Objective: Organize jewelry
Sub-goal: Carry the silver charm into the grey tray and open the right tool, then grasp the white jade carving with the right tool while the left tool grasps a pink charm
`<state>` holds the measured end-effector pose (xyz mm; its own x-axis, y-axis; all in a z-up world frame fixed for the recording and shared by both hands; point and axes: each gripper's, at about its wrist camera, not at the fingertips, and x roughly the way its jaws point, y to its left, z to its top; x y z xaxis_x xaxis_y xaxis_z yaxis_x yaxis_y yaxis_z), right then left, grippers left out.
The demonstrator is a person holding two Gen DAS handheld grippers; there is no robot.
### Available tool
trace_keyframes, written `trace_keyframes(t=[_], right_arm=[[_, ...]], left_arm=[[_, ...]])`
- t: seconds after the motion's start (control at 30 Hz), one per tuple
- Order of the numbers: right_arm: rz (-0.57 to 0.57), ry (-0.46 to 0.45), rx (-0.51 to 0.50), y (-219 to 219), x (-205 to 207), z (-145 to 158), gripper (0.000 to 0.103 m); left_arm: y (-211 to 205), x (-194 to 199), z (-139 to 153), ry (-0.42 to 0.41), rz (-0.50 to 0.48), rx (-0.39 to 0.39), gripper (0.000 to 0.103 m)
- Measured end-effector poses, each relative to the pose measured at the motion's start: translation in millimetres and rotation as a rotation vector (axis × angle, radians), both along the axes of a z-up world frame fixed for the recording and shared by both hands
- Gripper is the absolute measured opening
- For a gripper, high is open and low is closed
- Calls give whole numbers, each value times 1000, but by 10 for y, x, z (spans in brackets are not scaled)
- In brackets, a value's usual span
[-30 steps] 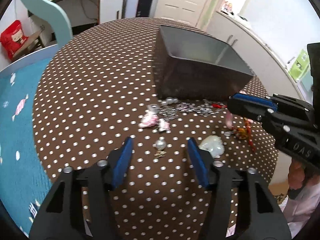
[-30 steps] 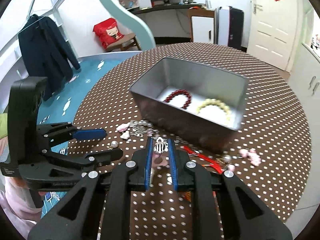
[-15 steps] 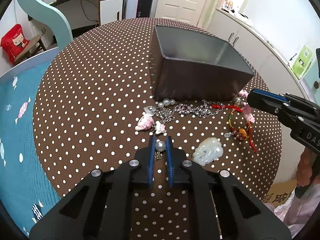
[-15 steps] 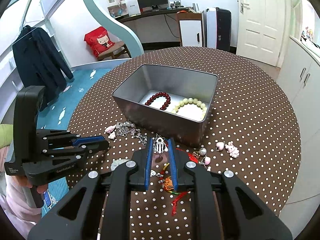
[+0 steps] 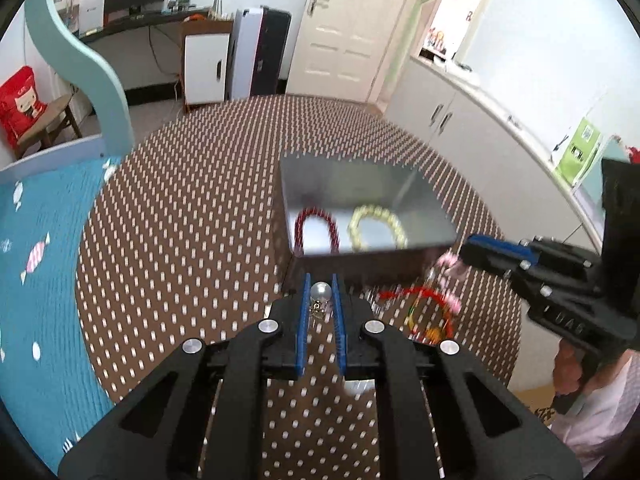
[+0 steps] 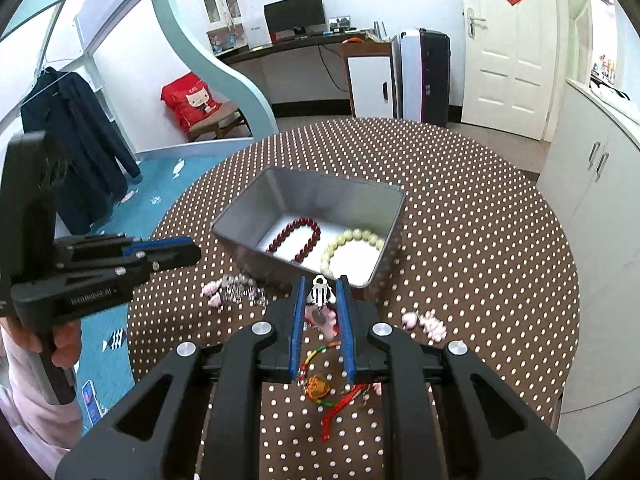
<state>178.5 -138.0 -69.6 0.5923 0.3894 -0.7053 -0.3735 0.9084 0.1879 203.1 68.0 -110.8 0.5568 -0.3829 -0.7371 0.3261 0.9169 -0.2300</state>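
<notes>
Left hand-held gripper (image 5: 321, 294) clamped on pearl pendant (image 5: 320, 292), pearl toward the tips, small charm hanging behind it, long axis along the fingers. Right hand-held gripper (image 6: 320, 295) clamped on silver charm (image 6: 319, 294), ring end forward. Metal tin (image 6: 256, 256) directly ahead of both, near wall between tips and the red bracelet (image 6: 296, 239) and pale bracelet (image 6: 352, 245) inside. Red cord bracelet (image 6: 320, 388) and pink charms (image 6: 426, 322) lie on the worktop (image 6: 480, 248) below the right fingers.

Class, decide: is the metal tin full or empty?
Neither: the tin holds just a red bead bracelet and a pale bead bracelet; bare floor shows around them.
</notes>
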Motion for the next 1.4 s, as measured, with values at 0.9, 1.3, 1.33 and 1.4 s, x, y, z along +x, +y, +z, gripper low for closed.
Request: trace_keyframes(t=[0.9,1.3,1.33,1.4], right_arm=[[-43,42,31,109,592,127,31],[-77,-20,-1,65,306,257,65],[-73,-21,-3,81,276,259,65],[-58,-30,-6,136,199,262,65]], left_arm=[[-100,585,-87,-34,-29,-181,11],[-116,407,-60,-62,-33,-133,40],[-102,370,-47,-63,-25,-117,41],[-38,195,-20,-81,-12,-70,47]])
